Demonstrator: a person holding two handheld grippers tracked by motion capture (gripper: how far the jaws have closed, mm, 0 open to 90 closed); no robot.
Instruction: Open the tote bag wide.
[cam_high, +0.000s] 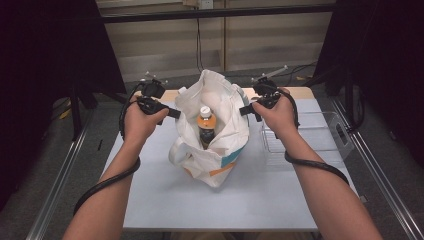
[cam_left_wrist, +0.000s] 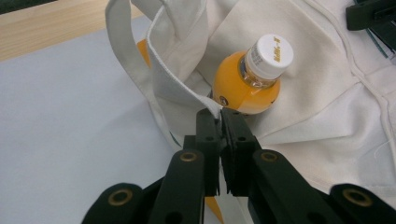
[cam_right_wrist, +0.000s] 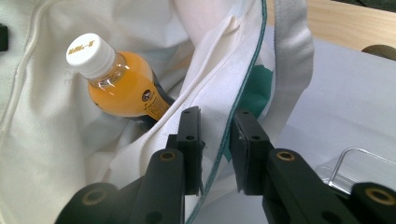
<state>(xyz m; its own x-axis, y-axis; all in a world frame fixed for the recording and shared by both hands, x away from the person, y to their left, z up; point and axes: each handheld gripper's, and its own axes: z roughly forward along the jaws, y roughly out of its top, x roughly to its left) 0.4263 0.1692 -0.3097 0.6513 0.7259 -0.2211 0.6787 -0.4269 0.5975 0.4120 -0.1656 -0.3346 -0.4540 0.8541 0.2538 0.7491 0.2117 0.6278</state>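
A white cloth tote bag (cam_high: 215, 130) with teal and orange patches stands in the middle of the table. Inside it stands a bottle (cam_high: 206, 125) of orange drink with a white cap, seen too in the left gripper view (cam_left_wrist: 246, 84) and the right gripper view (cam_right_wrist: 122, 88). My left gripper (cam_high: 173, 114) is at the bag's left rim; its jaws are shut on the rim's edge (cam_left_wrist: 212, 108). My right gripper (cam_high: 244, 111) is at the right rim. Its jaws stand apart with the teal-stitched rim (cam_right_wrist: 219, 140) passing between them.
A clear plastic box (cam_high: 310, 135) sits on the table right of the bag, under my right forearm; its wire handle (cam_right_wrist: 350, 156) lies beyond my right jaw. The grey table top (cam_high: 165, 195) is bare in front. Wood (cam_left_wrist: 42, 25) lies behind the mat.
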